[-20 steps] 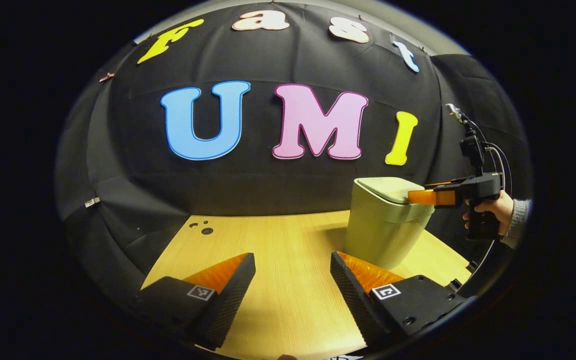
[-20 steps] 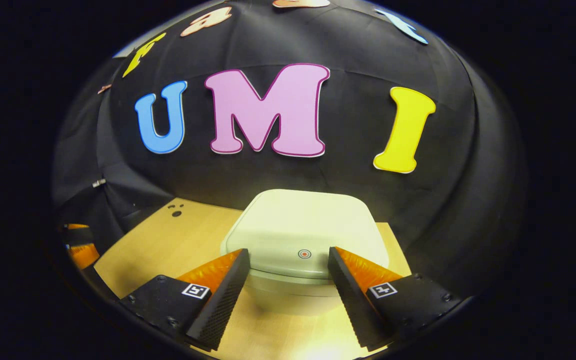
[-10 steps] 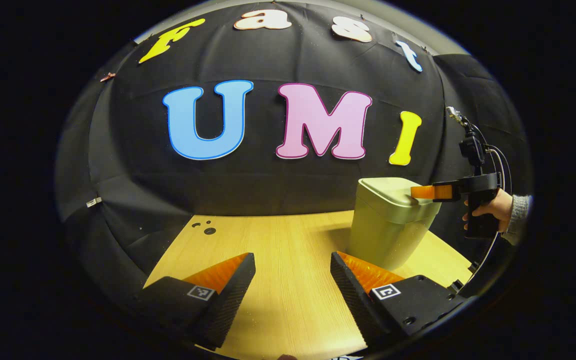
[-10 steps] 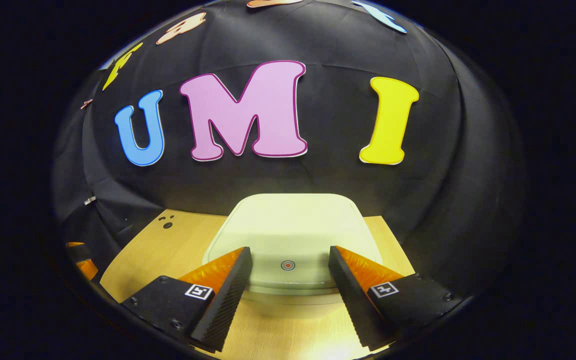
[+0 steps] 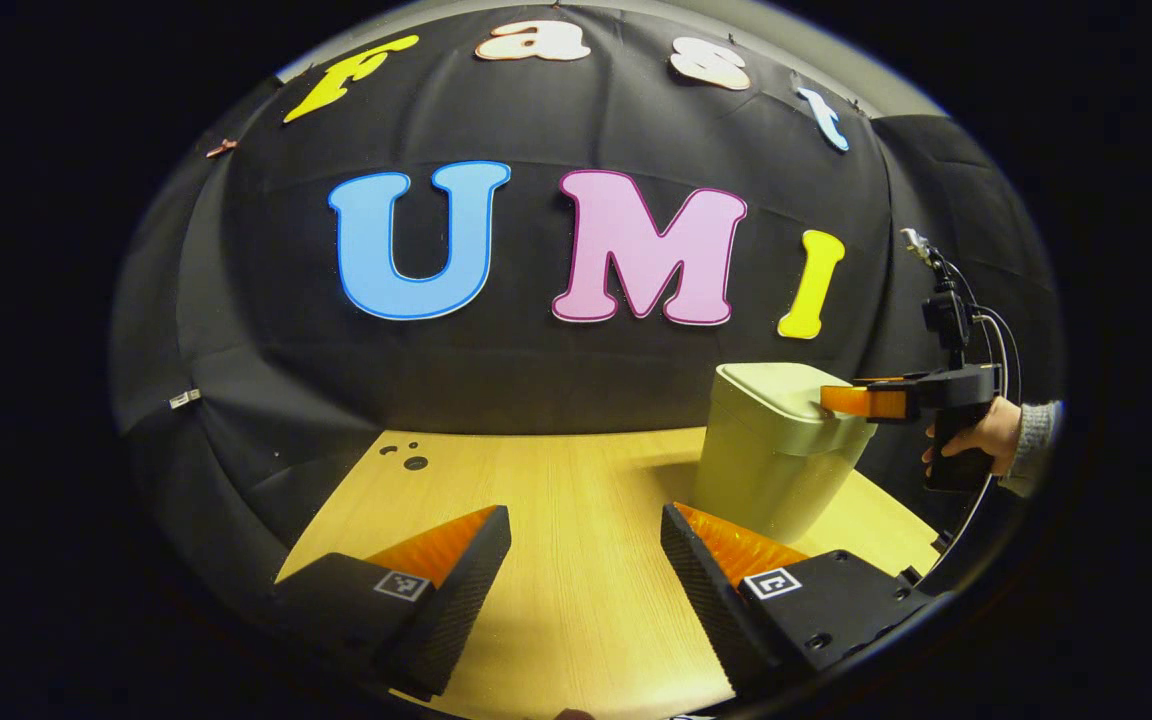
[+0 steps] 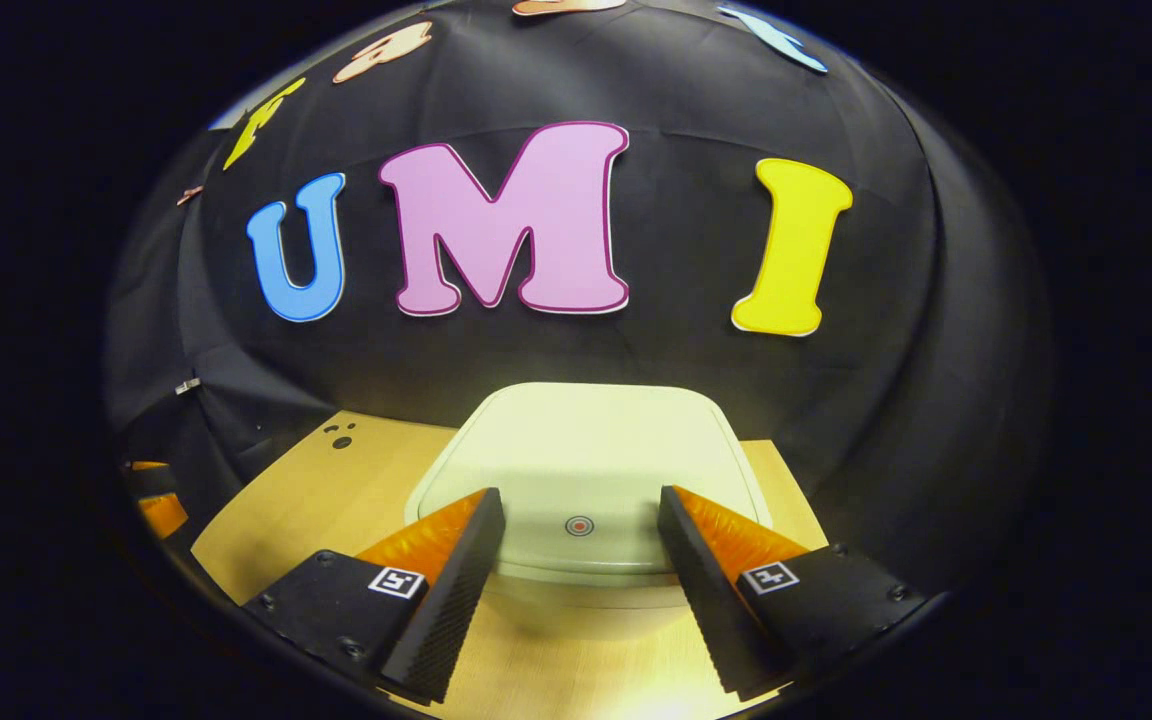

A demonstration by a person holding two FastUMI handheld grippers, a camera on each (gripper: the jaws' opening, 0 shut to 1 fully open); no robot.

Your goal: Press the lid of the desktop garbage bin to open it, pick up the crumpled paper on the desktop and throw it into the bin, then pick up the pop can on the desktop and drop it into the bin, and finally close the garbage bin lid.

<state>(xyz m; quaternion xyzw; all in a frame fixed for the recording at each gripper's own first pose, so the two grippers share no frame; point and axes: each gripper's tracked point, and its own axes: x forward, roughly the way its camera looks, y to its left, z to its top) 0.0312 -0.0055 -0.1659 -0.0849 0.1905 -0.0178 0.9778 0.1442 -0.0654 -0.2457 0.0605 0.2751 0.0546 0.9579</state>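
In the left gripper view, the left gripper (image 5: pixel 586 520) sits at the bottom of the frame with its two fingers spread wide apart and nothing between them, held above the light wooden table (image 5: pixel 576 590). The pale green bin (image 5: pixel 771 465) stands to the right of centre, on the far right part of the table, with its lid (image 5: pixel 781 392) down and closed. At the right edge of the frame a hand (image 5: pixel 976 440) in a grey sleeve (image 5: pixel 1034 440) holds the right gripper (image 5: pixel 841 400) level, with its fingertips lying over the near right edge of the lid. Whether they touch the lid cannot be told from here. A few small dark marks (image 5: pixel 406 457) lie on the far left corner of the table.

In the right gripper view, the right gripper (image 6: pixel 581 500) fingers stand spread at the bottom of the frame, holding nothing. The lid (image 6: pixel 586 470) fills the lower middle between and beyond them, flat and shut. A small round red mark (image 6: pixel 579 525) on the lid's front edge sits midway between the two fingertips. The left gripper (image 6: pixel 156 500) peeks in at the lower left edge, well apart from the bin.
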